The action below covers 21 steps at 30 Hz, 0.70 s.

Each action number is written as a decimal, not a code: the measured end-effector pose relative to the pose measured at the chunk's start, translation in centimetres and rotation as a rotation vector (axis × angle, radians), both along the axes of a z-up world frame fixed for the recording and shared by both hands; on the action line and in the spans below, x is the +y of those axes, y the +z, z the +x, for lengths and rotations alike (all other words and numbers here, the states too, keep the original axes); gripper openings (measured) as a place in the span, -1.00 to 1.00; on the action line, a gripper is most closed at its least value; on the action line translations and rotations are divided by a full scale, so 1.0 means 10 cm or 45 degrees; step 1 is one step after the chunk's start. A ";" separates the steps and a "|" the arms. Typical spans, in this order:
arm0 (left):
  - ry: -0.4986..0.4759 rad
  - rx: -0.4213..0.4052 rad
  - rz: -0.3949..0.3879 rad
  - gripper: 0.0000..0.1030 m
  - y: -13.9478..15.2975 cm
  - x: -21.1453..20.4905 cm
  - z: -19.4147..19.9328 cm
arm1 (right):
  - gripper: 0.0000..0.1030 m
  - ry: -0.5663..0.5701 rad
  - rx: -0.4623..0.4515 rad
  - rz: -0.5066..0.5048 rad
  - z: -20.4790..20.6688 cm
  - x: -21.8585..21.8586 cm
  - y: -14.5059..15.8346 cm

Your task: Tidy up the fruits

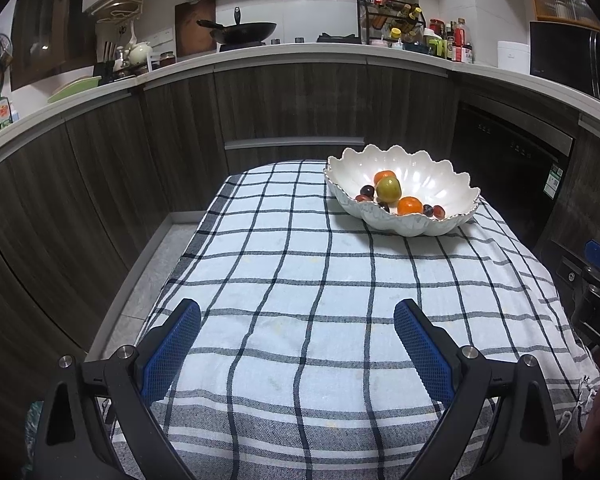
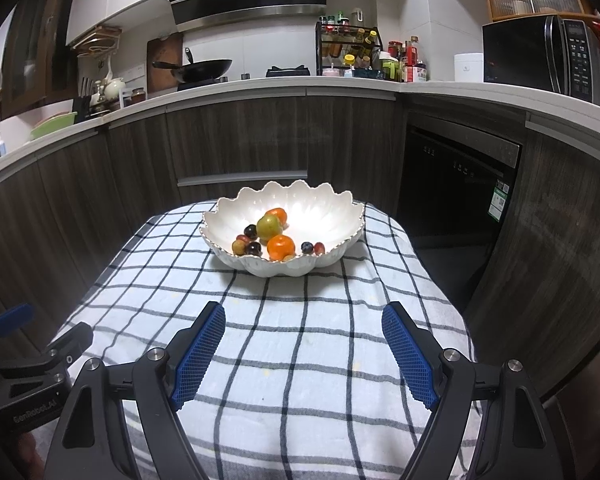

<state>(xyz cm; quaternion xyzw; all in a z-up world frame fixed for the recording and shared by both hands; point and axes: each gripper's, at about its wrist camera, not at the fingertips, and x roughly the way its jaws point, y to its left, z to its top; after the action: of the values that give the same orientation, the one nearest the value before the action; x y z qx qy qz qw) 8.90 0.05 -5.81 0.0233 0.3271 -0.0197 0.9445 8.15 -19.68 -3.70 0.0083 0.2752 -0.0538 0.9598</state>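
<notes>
Two orange fruits, a green one and several small dark ones already sit in the bowl point(image 1: 404, 200), so judging by how things lie, the sorting looks nearly or fully done and you have nothing on the cloth point(image 1: 300, 280) left to fetch.

From your left wrist view, the left gripper point(image 1: 297, 332) hangs over the near part of the cloth with its jaws spread wide and nothing between them. The bowl stands well ahead and to the right, near the far edge. Its long axis runs across the picture, slightly down to the right. The green fruit point(image 1: 388, 189) stands upright in the middle, just in front of one orange fruit point(image 1: 382, 176); the other orange fruit point(image 1: 410, 206) lies nearer the front rim, with dark grapes point(image 1: 434, 211) beside it. The right gripper's body shows at the right edge.

From your right wrist view, the right gripper point(image 2: 304, 334) is likewise wide open and empty, pointing almost straight at the bowl point(image 2: 332, 216). The bowl's long axis lies across your line of approach. If you still mean to tidy the fruit, come in over the low front rim, and take round pieces across the middle, gently, since they look likely to roll.
</notes>
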 end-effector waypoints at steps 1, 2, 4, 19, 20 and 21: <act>0.000 0.000 -0.001 0.92 0.00 0.00 0.00 | 0.58 -0.002 0.000 0.002 0.00 0.00 0.00; -0.001 0.001 -0.003 0.92 0.00 0.00 0.00 | 0.58 -0.003 0.000 0.003 -0.01 0.00 0.00; -0.008 -0.001 -0.012 0.92 0.00 0.00 0.00 | 0.58 -0.001 -0.001 0.001 -0.01 0.00 0.01; -0.012 -0.003 -0.019 0.92 0.02 0.01 -0.01 | 0.58 -0.002 -0.002 0.005 -0.01 0.00 0.02; -0.010 -0.008 -0.020 0.92 0.02 0.01 -0.01 | 0.58 -0.001 -0.002 0.005 -0.01 0.00 0.02; -0.004 -0.017 -0.017 0.92 0.03 0.01 -0.02 | 0.58 -0.001 -0.001 0.005 -0.01 0.00 0.02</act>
<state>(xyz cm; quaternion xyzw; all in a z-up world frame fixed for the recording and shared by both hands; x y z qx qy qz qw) 8.72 0.19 -5.49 0.0175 0.3206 -0.0232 0.9468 8.07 -19.63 -3.52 0.0104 0.2747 -0.0538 0.9600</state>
